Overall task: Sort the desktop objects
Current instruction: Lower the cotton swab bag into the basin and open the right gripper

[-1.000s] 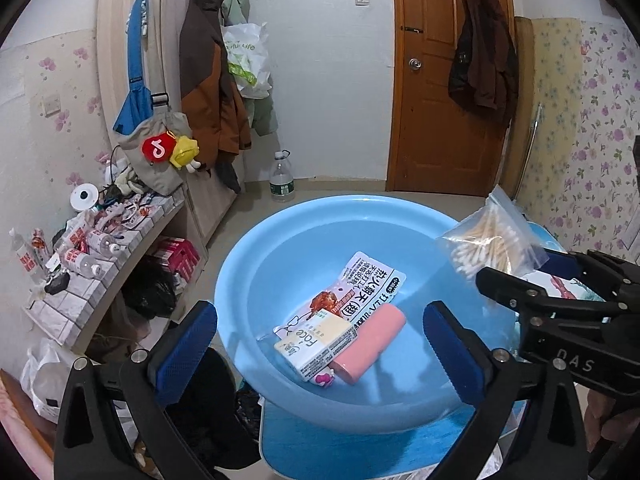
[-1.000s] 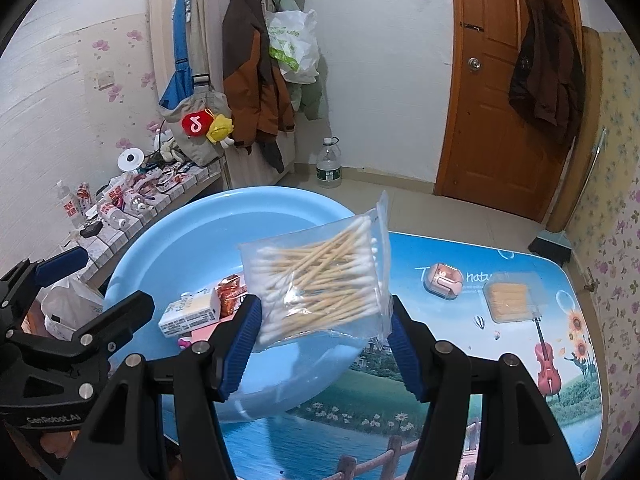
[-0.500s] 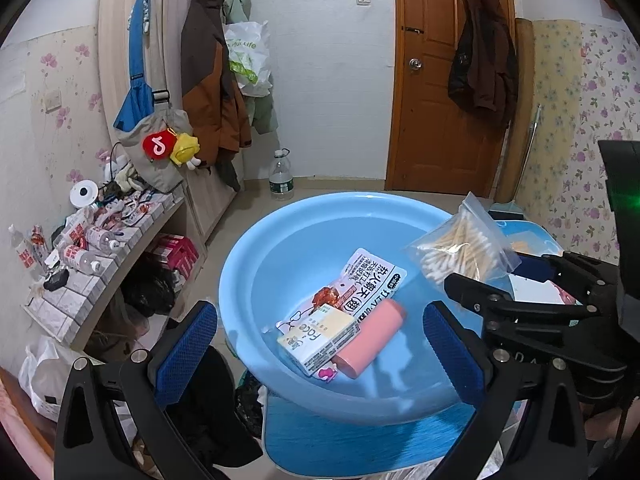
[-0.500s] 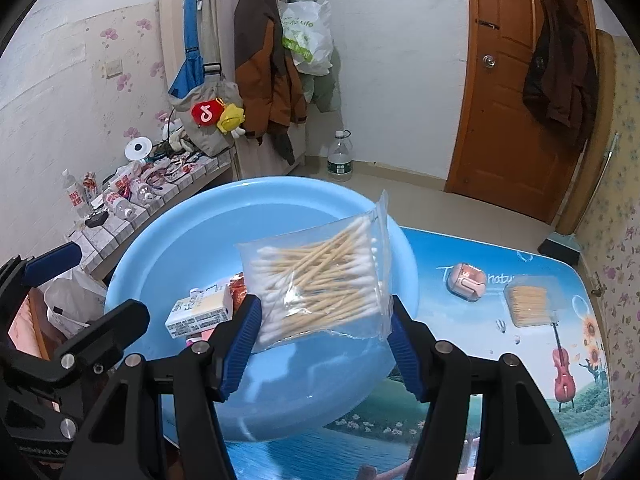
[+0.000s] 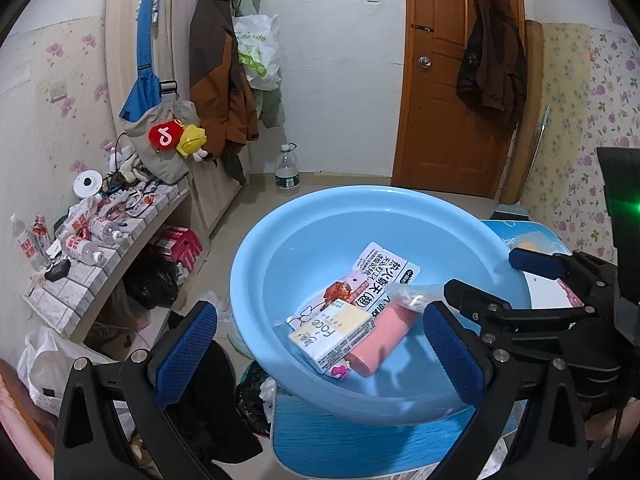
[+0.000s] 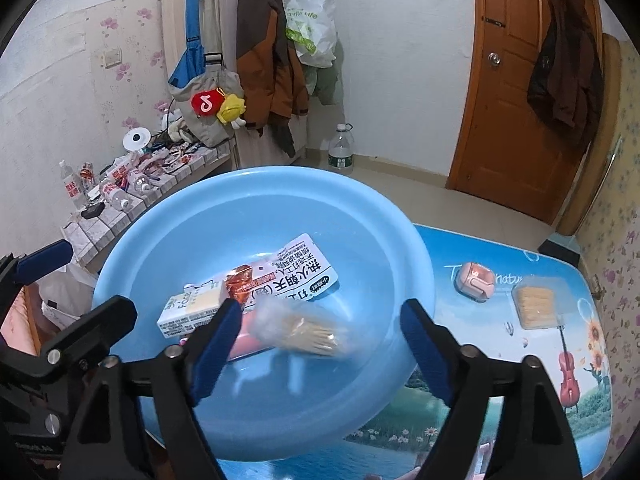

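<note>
Right wrist view shows your right gripper (image 6: 316, 344) with its blue-padded fingers (image 6: 218, 340) opening, and the clear plastic bag of cotton swabs (image 6: 302, 330), blurred, lies loose between them inside the round light-blue plastic basin (image 6: 400, 248), touching neither pad. It sits against a pink cylinder (image 5: 380, 338), beside a white carton (image 6: 190, 310) and a flat printed packet (image 6: 298, 268). Your left gripper (image 5: 320, 352) holds its fingers wide apart over the basin's near rim, gripping nothing, while a pink case (image 6: 474, 280) and a clear box of toothpicks (image 6: 534, 306) rest on the picture-printed tabletop (image 6: 500, 380).
</note>
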A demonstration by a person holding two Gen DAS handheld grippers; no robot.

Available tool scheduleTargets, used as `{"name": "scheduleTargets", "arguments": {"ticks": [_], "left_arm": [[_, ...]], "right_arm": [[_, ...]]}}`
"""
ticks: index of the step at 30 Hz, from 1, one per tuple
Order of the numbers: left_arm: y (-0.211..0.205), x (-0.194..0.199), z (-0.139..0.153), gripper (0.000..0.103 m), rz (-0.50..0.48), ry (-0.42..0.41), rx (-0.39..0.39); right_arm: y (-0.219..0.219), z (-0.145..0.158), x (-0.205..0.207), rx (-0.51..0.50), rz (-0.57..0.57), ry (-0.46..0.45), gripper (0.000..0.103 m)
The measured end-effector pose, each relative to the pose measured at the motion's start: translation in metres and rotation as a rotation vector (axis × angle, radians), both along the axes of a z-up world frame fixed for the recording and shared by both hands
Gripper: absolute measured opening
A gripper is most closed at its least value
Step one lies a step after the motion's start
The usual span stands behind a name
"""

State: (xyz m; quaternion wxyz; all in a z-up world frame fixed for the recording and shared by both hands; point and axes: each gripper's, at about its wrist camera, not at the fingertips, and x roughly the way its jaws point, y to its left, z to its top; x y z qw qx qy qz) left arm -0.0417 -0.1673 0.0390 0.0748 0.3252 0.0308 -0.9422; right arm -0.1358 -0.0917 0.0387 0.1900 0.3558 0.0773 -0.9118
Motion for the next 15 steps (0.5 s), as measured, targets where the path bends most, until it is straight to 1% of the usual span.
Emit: {"name": "scheduleTargets", "arguments": {"ticks": [11,15], "left_arm": [[0.002,0.003,0.002,0.103,0.005,0.011,-0.001],[0.005,0.006,0.007,0.103,0.009,0.020,0.009]], "right_arm": [[0.004,0.005,0.003,-0.018,-0.017,0.001,0.085],[0.012,0.014,0.011,-0.027,-0.022,0.025,0.085]]}}
